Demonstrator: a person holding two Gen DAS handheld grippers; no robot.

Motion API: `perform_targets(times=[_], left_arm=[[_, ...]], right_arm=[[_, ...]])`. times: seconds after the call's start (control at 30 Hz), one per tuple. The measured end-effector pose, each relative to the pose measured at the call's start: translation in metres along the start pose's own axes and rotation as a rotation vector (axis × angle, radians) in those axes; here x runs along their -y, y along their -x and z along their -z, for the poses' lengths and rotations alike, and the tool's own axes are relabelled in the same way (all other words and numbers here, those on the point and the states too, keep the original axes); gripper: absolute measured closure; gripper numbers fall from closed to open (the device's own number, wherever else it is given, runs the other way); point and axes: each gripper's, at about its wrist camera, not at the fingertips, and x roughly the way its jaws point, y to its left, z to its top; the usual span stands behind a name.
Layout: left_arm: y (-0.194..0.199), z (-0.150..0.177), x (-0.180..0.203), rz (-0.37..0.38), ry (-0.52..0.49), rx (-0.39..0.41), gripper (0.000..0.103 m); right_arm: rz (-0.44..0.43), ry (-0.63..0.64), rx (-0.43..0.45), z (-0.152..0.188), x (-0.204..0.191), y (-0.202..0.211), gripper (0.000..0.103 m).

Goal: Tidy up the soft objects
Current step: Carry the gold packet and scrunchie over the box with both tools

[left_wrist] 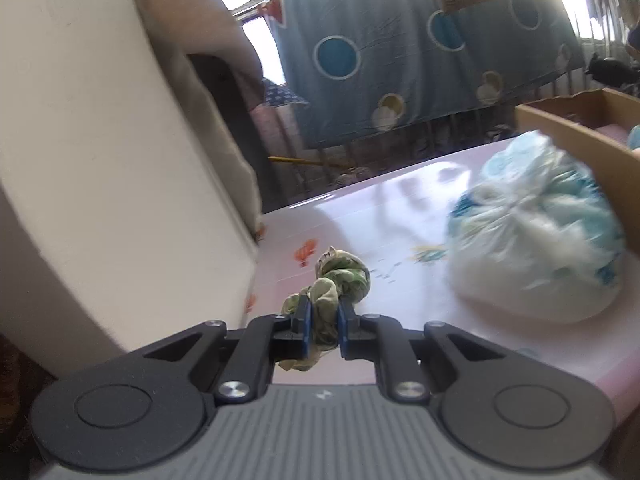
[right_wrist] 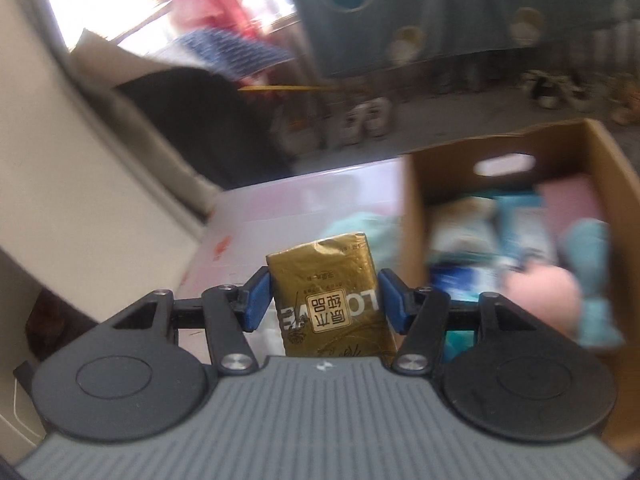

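Note:
My left gripper (left_wrist: 324, 314) is shut on a crumpled green patterned cloth (left_wrist: 344, 276), held above the pale pink table (left_wrist: 360, 216). To its right lies a white and blue soft bundle (left_wrist: 536, 232), blurred, against a cardboard box (left_wrist: 568, 136). In the right wrist view my right gripper (right_wrist: 326, 298) is shut on a gold tissue pack (right_wrist: 332, 288), its blue pads pressing both sides. The cardboard box (right_wrist: 440, 168) stands just right of it, holding a pink plush (right_wrist: 536, 296), a teal soft toy (right_wrist: 592, 272) and other blurred soft items.
A large white block (left_wrist: 100, 140) stands at the table's left. Behind the table hangs a blue blanket with circles (left_wrist: 420, 48) over a rail. A teal soft thing (right_wrist: 360, 228) lies on the table behind the gold pack. Shoes (right_wrist: 364, 120) sit on the floor beyond.

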Motion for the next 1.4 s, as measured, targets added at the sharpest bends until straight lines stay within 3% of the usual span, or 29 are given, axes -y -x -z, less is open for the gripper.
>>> perform_targets(times=[0.27,0.43,0.57,0.83,0.9,1.07,1.23,1.4], left_arm=[[0.025,-0.067,0.06,0.208,-0.031,0.096,0.089],[0.037,-0.125,0.132,0.428,-0.094,0.136,0.088],[0.033,-0.163,0.211,0.616,-0.165,0.103,0.088],[0.0,-0.195,0.363,0.83,-0.293,-0.023,0.086],[-0.015,-0.193,0.39,0.868,-0.308,-0.055,0.074],[-0.034,-0.18,0.407,0.88,-0.309,-0.136,0.063],[-0.037,-0.18,0.376,0.834,-0.251,-0.109,0.054],[-0.027,-0.18,0.32,0.749,-0.176,-0.068,0.046]], right_arm=[[0.061,-0.169,0.097,0.049,0.096,0.076,0.046],[0.044,-0.222,0.132,0.067,0.131,0.088,0.046],[0.052,-0.237,0.172,0.074,0.155,0.108,0.046],[0.097,-0.288,0.234,0.089,0.209,0.153,0.046],[0.115,-0.301,0.228,0.096,0.221,0.156,0.046],[0.132,-0.331,0.202,0.107,0.244,0.153,0.045],[0.113,-0.32,0.176,0.099,0.243,0.135,0.045],[0.087,-0.272,0.127,0.086,0.226,0.109,0.046]])
